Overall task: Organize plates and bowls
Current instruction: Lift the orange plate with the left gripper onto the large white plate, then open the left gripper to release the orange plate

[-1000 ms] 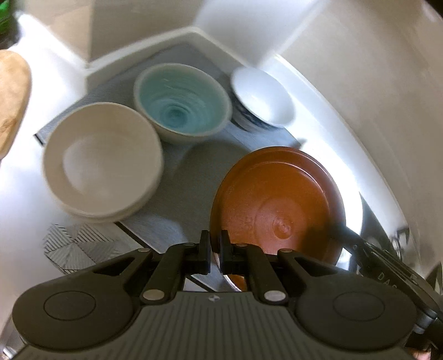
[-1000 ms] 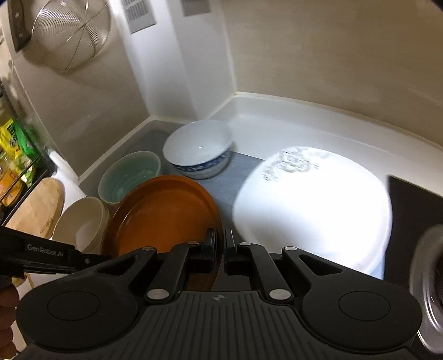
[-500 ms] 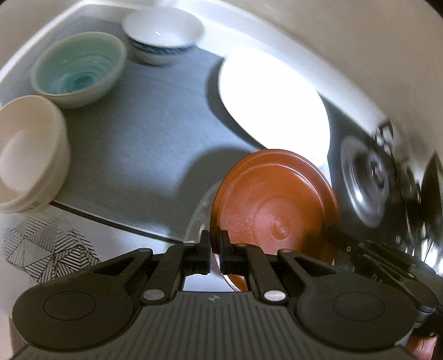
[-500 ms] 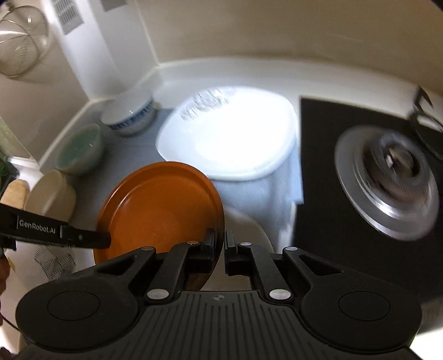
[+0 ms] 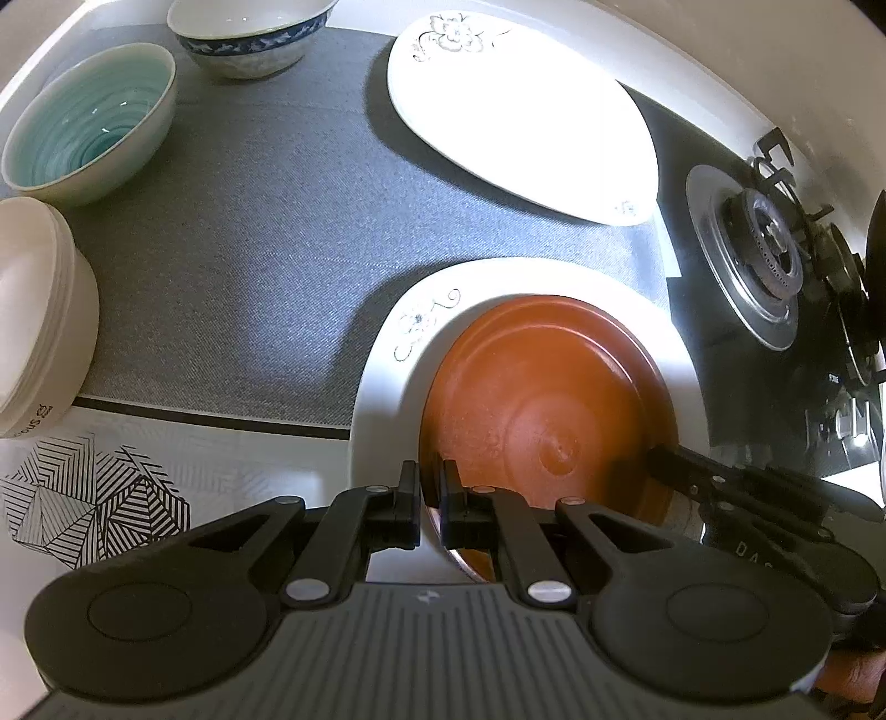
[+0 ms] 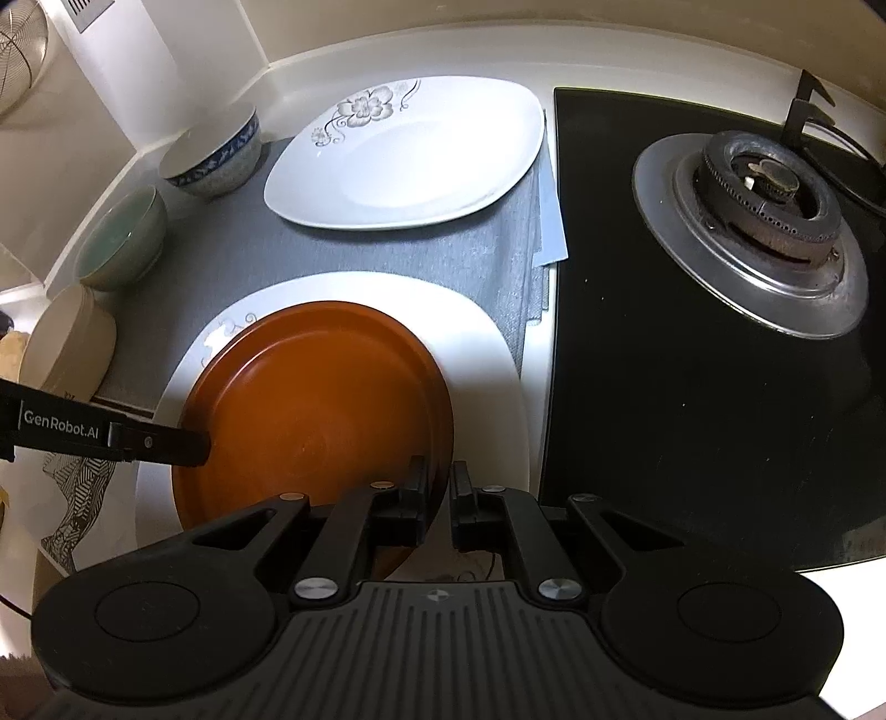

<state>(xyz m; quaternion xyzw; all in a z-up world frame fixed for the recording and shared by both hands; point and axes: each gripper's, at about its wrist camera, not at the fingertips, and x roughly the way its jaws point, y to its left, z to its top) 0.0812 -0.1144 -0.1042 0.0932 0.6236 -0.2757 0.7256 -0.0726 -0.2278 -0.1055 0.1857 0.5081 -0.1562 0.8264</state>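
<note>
My left tool and right tool both pinch the rim of the orange plate, just over the big white flower plate. I should lower it flat and slowly into the middle, then let go on both sides together.

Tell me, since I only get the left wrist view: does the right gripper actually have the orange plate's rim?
Observer: Yes. The right wrist view shows the rim of the orange plate pinched between the fingers of the right gripper.
Operator: What's on the wall beyond the bowls, outside my frame?
Observer: A wire strainer hangs there, up and left of the blue-patterned bowl.
</note>
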